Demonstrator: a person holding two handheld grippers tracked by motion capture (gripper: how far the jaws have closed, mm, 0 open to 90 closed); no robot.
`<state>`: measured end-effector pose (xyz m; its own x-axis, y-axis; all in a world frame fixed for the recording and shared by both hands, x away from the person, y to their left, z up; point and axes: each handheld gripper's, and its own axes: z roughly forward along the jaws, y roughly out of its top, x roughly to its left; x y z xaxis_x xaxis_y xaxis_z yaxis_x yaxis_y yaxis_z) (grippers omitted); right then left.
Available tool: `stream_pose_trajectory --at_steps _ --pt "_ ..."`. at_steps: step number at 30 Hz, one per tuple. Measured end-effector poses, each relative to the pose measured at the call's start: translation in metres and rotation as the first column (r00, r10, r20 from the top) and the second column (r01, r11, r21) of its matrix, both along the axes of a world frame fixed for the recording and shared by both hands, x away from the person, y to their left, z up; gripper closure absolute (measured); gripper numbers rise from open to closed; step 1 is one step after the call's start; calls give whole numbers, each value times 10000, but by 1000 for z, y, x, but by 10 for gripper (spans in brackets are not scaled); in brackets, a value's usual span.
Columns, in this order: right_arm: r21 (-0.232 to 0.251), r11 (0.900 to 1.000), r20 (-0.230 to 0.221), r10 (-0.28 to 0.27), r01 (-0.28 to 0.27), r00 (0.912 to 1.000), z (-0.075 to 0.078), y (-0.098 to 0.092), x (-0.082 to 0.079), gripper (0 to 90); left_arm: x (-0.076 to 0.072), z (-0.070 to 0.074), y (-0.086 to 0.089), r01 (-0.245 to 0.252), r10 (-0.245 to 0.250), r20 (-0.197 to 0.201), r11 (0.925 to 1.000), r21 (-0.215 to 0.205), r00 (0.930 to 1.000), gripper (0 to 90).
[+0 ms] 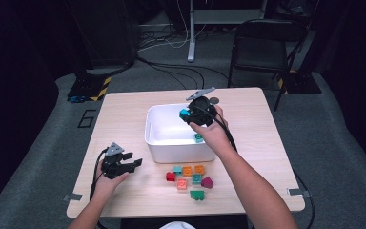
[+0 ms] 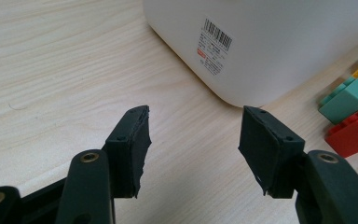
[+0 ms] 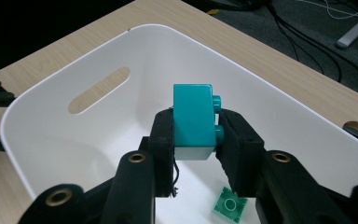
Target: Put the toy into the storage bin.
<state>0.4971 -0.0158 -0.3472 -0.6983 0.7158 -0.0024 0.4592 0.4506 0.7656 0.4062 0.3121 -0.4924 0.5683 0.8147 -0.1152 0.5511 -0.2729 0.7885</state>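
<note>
I work in what looks like a lab or test room: my wooden table [image 1: 124, 114] stands on grey carpet [image 1: 343, 143], cables [image 1: 171, 67] trail across the floor, hazard-striped stand bases [image 1: 93, 88] flank it, and a folding chair [image 1: 262, 45] waits behind in darkness.

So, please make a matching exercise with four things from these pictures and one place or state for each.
Things:
1. teal block
2. green block
3. red block
4. left gripper

Places or states:
a. on the table, in front of the white bin
b. open, nothing between the jaws
c. clamped in the right gripper
d. on the bin's floor

Pairs: 1-c, 2-d, 3-a, 4-b
</note>
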Motion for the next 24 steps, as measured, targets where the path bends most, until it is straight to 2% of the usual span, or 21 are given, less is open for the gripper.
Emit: stream_pose_trajectory --at_steps 2,9,12,24 --pt "67 9998 -124 -189 190 9997 -4 2 5 668 0 0 0 5 -5 -5 10000 -12 10000 426" --pt "-184 9992 -233 -363 358 9991 -15 9 19 667 1 -1 -1 37 -37 -33 10000 -29 10000 425" --pt "-94 9987 -411 -502 498 9979 -20 11 27 667 2 -2 -2 82 -82 -58 10000 -20 9999 425" --pt "-467 9949 -793 -924 889 9926 -32 21 48 666 2 -2 -2 95 -95 -62 9999 -38 9999 426"
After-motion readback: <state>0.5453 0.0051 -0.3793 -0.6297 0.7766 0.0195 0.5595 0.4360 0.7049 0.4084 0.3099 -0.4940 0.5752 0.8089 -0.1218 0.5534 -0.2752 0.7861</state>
